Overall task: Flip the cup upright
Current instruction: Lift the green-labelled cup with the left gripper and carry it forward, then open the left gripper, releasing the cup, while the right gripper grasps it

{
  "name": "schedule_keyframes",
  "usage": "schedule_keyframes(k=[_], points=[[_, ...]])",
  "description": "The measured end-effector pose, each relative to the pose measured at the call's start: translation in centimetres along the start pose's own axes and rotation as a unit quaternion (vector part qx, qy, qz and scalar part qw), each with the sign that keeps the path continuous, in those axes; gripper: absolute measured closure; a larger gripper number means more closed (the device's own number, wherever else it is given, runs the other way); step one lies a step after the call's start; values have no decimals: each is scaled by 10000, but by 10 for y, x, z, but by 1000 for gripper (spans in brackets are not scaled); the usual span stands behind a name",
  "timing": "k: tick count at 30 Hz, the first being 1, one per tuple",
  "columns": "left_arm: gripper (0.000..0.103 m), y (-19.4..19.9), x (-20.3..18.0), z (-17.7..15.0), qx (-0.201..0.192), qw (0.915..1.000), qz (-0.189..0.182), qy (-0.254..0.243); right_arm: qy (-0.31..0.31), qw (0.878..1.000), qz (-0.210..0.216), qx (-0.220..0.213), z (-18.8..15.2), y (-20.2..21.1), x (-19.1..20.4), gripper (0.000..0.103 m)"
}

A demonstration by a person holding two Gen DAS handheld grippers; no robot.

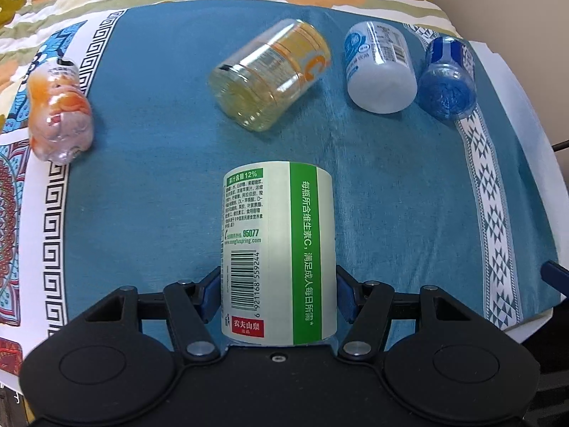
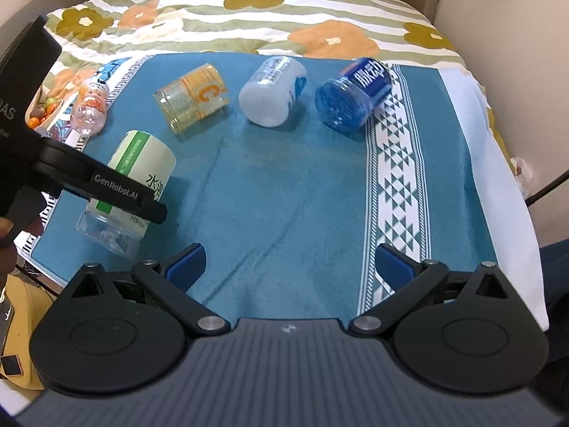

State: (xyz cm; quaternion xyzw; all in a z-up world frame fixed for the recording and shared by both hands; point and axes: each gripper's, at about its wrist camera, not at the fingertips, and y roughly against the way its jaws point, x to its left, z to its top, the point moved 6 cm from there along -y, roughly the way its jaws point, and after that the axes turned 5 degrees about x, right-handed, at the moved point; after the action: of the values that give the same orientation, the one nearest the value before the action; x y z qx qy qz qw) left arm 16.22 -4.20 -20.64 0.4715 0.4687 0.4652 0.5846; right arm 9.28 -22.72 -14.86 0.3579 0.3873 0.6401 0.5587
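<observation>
Left tongs (image 1: 277, 295) clamp the green cup (image 1: 279, 249), lying lower centre, evidently for uprighting; right tongs (image 2: 290, 267) gape, idle.

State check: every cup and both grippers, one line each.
Green cup: tilted, held in left gripper
Yellow cup: on its side, free
White cup: on its side, beside the blue cup
Blue cup: on its side, free
Orange cup: on its side at the cloth's edge
Left gripper: shut on the green cup
Right gripper: open, empty
</observation>
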Motion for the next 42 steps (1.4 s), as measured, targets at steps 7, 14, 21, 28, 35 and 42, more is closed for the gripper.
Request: schedule_keyframes(k=[7, 14, 21, 28, 35, 42], points=[[36, -12, -4, 3, 5, 9999, 103, 29, -55, 10000, -11, 78, -9, -4, -11, 0], [22, -14, -10, 4, -47, 9997, 218, -106, -79, 9999, 8, 105, -10, -6, -13, 0], [12, -8, -10, 8, -169, 9992, 296, -227, -79, 9999, 6, 97, -8, -6, -11, 0], [12, -2, -9, 8, -195, 9992, 240, -236, -64, 9999, 11, 92, -6, -6, -8, 0], [12, 16, -10, 5, -286, 9993, 128, -224, -28, 10000, 12, 49, 1, -2, -2, 0], [8, 59, -10, -6, -538, 9984, -80, -144, 8, 10000, 58, -52, 17, 16, -2, 0]])
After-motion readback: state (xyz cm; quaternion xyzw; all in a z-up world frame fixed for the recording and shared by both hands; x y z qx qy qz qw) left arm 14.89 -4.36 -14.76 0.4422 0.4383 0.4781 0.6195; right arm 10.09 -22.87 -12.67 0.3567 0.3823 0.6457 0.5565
